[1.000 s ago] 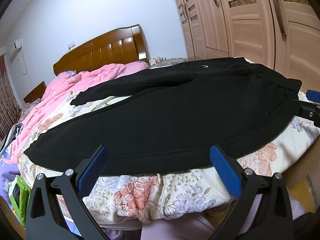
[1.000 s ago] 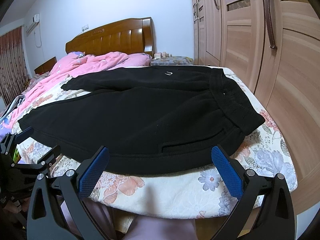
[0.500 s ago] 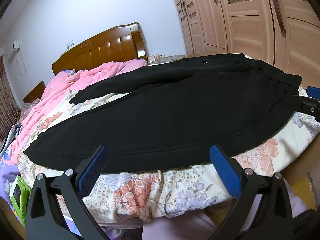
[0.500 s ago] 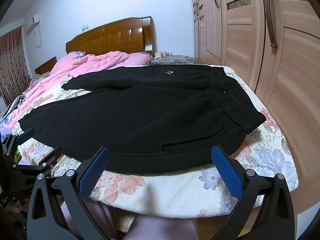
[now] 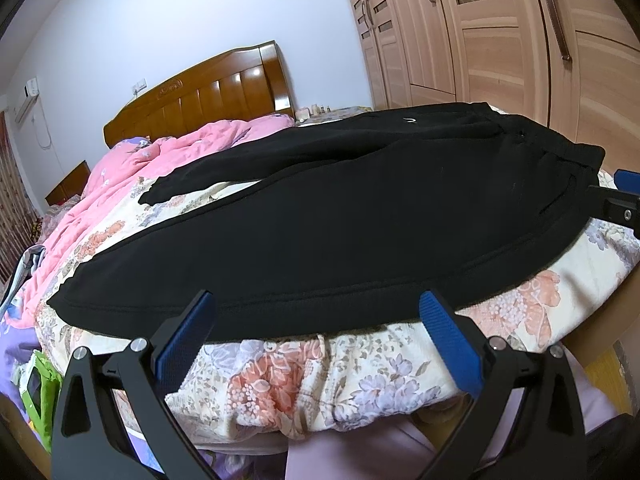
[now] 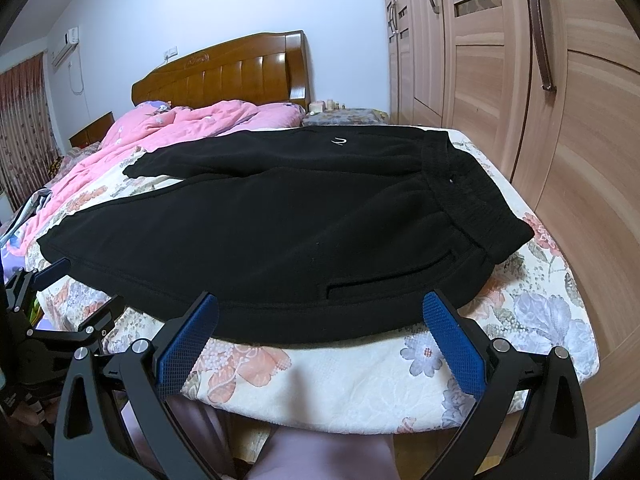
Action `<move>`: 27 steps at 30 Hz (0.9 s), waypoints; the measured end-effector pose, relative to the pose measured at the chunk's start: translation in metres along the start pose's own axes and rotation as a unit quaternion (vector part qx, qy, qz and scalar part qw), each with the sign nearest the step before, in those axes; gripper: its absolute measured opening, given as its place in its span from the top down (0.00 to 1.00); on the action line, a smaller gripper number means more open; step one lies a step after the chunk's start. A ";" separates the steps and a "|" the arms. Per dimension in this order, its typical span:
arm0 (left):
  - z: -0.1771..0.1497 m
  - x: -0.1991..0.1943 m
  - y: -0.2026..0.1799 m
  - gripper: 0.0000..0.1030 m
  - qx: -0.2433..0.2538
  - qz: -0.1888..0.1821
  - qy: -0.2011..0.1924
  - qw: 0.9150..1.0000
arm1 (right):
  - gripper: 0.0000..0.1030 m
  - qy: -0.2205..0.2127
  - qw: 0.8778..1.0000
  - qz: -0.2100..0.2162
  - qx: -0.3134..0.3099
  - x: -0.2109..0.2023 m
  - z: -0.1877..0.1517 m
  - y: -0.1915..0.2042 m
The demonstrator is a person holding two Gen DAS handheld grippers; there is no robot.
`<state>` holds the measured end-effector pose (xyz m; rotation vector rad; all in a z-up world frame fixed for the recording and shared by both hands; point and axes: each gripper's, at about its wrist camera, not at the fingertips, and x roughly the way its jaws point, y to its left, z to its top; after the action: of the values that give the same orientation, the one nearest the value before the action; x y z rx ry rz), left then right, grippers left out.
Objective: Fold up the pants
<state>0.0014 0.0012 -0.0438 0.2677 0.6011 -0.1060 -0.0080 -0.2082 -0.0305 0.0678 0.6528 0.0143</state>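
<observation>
Grippers first: left gripper (image 5: 316, 306) hangs at the bed's near edge, jaws spread wide, nothing between the blue pads (image 5: 186, 336). Right gripper (image 6: 320, 308) does the same, jaws wide apart and empty, with the left one visible off to its left. Just ahead of both sets of fingertips, the pants (image 5: 340, 216) lie flat on the floral sheet (image 5: 304, 384), hem edge nearest. Ahead and right of the right gripper sits the waistband (image 6: 476, 200), a pocket slit just in front. Further out, a pink quilt (image 6: 192, 124) bunches to the left, the headboard (image 6: 224, 72) behind it, the wardrobe (image 6: 560, 120) along the right.
</observation>
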 end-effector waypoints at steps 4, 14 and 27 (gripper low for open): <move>-0.003 0.000 0.000 0.02 0.000 -0.001 0.003 1.000 | 0.04 0.002 1.000 0.001 0.000 0.001 -0.002 0.000; -0.003 0.008 0.006 0.02 -0.005 -0.011 0.016 1.000 | 0.04 0.022 1.000 0.006 -0.019 0.020 0.006 -0.001; 0.089 0.086 0.084 0.02 -0.073 -0.075 0.062 0.993 | 0.04 0.080 0.992 0.054 -0.083 0.167 0.176 -0.032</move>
<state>0.1352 0.0552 -0.0039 0.0879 0.7486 -0.1911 0.2317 -0.2444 0.0057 -0.0599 0.8050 0.1798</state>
